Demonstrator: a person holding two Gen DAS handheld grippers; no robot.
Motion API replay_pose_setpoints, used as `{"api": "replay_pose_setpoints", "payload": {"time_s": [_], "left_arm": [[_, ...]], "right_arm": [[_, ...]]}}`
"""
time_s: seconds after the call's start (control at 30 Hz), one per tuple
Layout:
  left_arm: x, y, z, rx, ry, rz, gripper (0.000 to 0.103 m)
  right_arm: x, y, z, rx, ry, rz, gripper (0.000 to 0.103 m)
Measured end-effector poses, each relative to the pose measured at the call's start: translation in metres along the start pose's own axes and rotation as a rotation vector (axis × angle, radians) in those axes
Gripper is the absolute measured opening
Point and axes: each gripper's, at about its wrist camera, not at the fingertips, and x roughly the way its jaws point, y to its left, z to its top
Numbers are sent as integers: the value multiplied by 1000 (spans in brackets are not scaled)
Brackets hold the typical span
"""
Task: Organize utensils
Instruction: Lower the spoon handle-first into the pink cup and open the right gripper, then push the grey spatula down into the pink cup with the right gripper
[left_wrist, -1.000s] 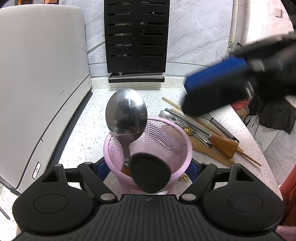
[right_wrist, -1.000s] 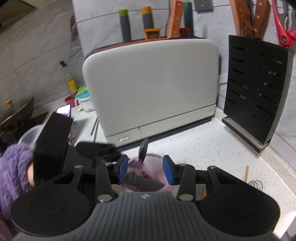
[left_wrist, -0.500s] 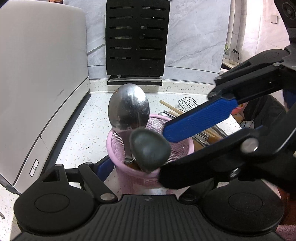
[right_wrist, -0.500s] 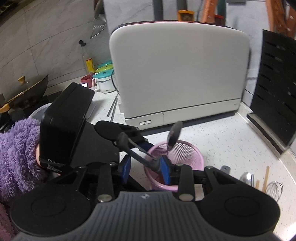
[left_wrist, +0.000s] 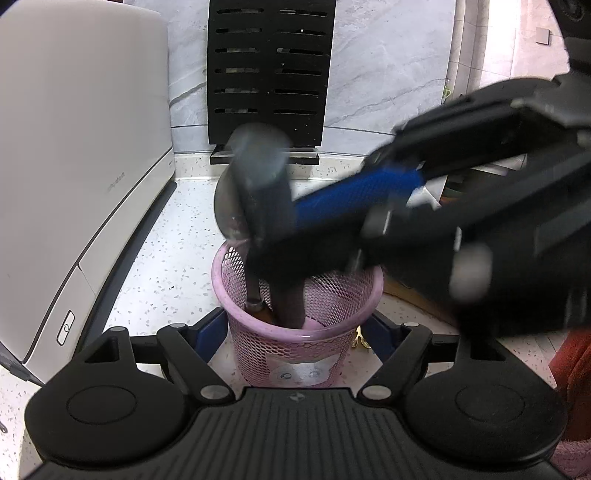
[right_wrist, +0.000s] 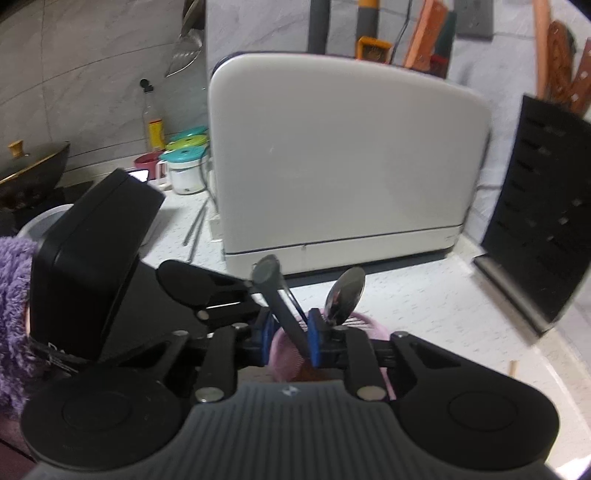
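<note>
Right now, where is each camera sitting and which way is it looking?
Left wrist: rides on the left gripper, looking down at the pink basket between its closing jaws, toward the black slotted rack; the right gripper crosses in.
Right wrist: rides on the right gripper, looking over the basket toward the white appliance; its jaws are closing with the dark utensil handle between them, and a purple fuzzy sleeve shows.
Both views share the basket, metal spoon, appliance and rack.

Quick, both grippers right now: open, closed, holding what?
Left gripper: jaws closing around the pink mesh basket; contact not visible.
Right gripper: jaws closing on the dark utensil handle between them, standing in the basket.
</note>
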Motion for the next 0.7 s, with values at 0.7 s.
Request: {"api": "replay_pose_setpoints", "payload": {"time_s": [0.7], "left_arm": [[0,-3,2,-10,8,9,91]], "right_arm": [[-6,-53,-5,199,-83,-56,10]]}}
